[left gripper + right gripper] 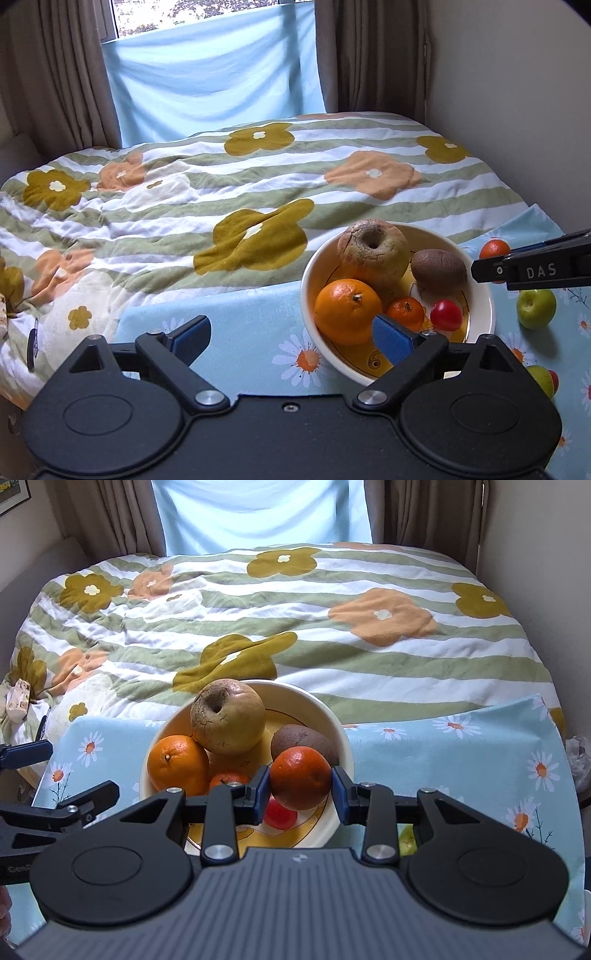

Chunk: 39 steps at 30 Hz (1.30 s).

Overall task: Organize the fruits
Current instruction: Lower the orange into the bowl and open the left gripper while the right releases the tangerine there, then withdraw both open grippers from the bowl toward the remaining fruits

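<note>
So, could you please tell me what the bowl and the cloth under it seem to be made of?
The bowl looks like glazed ceramic: glossy cream rim, thick wall, painted yellow inside. The cloth looks like thin woven fabric or possibly coated: matte, daisy-printed, draping over the edge.

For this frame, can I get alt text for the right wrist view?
The right gripper clamps a reddish-orange mandarin over a cream ceramic bowl holding a wrinkled yellow-brown apple, a large orange and a brown kiwi.
</note>
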### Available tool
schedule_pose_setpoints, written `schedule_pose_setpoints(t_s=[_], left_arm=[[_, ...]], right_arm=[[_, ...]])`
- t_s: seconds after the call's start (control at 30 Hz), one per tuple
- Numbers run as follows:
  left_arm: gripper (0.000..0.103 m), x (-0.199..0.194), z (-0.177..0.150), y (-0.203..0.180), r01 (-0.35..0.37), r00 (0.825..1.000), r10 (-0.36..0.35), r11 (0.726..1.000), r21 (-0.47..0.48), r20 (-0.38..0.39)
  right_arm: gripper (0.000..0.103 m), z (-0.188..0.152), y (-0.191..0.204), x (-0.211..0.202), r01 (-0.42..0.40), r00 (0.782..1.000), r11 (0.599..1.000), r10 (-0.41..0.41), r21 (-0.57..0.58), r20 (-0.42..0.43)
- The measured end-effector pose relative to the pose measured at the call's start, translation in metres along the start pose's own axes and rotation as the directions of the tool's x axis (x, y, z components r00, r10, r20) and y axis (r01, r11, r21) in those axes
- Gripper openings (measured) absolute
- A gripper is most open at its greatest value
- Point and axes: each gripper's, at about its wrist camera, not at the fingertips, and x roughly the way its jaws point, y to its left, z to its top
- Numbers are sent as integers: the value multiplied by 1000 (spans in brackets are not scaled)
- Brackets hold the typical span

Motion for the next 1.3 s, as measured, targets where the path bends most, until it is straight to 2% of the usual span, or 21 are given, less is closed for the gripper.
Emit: schedule_pose_setpoints(t_s=[0.4, 0.53, 0.57, 0.63, 0.7, 1.0, 1.3], left_arm=[[97, -12, -16, 14, -26, 1000, 26, 999, -34, -1], [97, -13, -18, 14, -26, 1000, 26, 999, -27, 3], [97, -14, -18, 15, -24, 1000, 24, 999, -27, 6], [97, -15, -19, 15, -19, 1000, 20, 999, -27, 10], [97, -17, -20, 16, -15, 1000, 15, 999, -29, 15], [97, -33, -24, 14, 8, 999, -7, 1000, -30, 37], [97, -84, -26, 7, -21, 993, 28, 998, -58, 114]], right_arm=[[50, -11, 1, 30, 15, 999, 1000, -15, -12, -39], [53, -14, 3, 30, 18, 1000, 999, -18, -29, -16], [58, -14, 4, 28, 20, 1000, 999, -20, -34, -4], [92, -15, 5, 22, 38, 999, 999, -37, -39, 28], [103, -17, 6, 14, 47, 997, 998, -45, -37, 61], [103, -26, 6, -17, 69, 994, 998, -68, -8, 90], [103, -33, 6, -74, 51, 988, 999, -49, -14, 150]])
